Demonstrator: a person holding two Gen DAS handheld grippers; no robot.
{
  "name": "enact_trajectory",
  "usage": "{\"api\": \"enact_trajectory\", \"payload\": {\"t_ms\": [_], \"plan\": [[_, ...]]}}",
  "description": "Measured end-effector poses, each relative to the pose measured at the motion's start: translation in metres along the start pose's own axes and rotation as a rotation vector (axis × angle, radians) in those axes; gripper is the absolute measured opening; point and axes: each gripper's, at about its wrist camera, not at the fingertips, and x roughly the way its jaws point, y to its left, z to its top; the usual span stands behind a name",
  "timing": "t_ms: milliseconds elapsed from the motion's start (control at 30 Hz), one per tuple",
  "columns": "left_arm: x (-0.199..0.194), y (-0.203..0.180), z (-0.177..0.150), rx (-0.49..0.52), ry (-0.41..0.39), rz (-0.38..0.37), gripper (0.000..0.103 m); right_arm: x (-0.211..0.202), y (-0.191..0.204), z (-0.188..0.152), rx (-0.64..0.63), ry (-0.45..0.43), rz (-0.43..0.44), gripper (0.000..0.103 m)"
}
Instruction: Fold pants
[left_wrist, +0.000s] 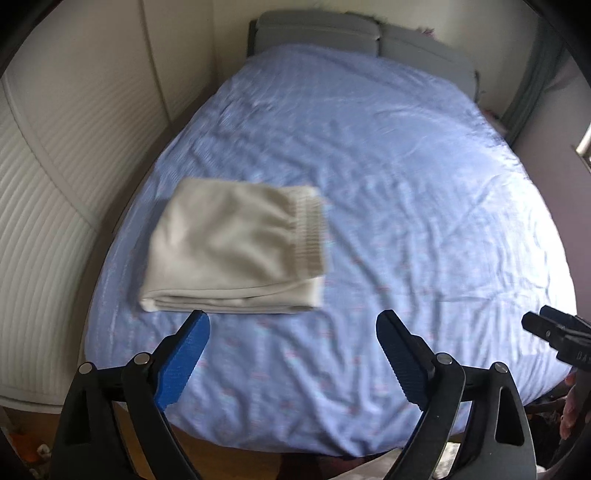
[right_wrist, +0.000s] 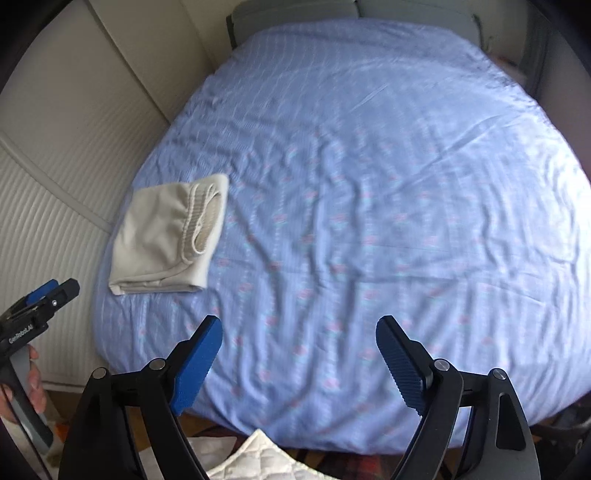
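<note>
The pale cream pants (left_wrist: 236, 245) lie folded into a compact stack on the blue bedsheet (left_wrist: 388, 184), near the bed's left edge, ribbed waistband on the right side. In the right wrist view the pants (right_wrist: 168, 238) sit at the left, waistband opening facing up. My left gripper (left_wrist: 293, 330) hangs above the bed, just in front of the stack, open with nothing between its blue pads. My right gripper (right_wrist: 299, 334) hovers open over bare sheet (right_wrist: 369, 184), well to the right of the pants, holding nothing. Each gripper shows at the edge of the other's view.
A white ribbed wardrobe (left_wrist: 44, 229) runs along the bed's left side. Grey pillows (left_wrist: 332, 33) lie at the headboard. Quilted white cloth (right_wrist: 251, 458) lies on the floor at the foot of the bed. A hand (right_wrist: 35, 384) holds the left gripper's handle.
</note>
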Motion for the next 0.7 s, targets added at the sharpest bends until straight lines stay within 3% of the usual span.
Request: {"api": "enact_trajectory", "payload": {"t_ms": [133, 367, 700], "plan": [[-0.038, -0.059, -0.011, -0.005, -0.062, -0.053, 0.097, -0.05, -0.036, -0.017, -0.004, -0.073, -0.021, 0.087], [-0.084, -0.15, -0.034, 0.051, -0.12, -0.084, 0.097, -0.123, -0.09, -0.045, -0.03, -0.184, -0.046, 0.09], [-0.148, -0.229, -0.066, 0.082, -0.212, -0.09, 0.1, -0.198, -0.137, -0.076, -0.014, -0.288, -0.028, 0.091]]}}
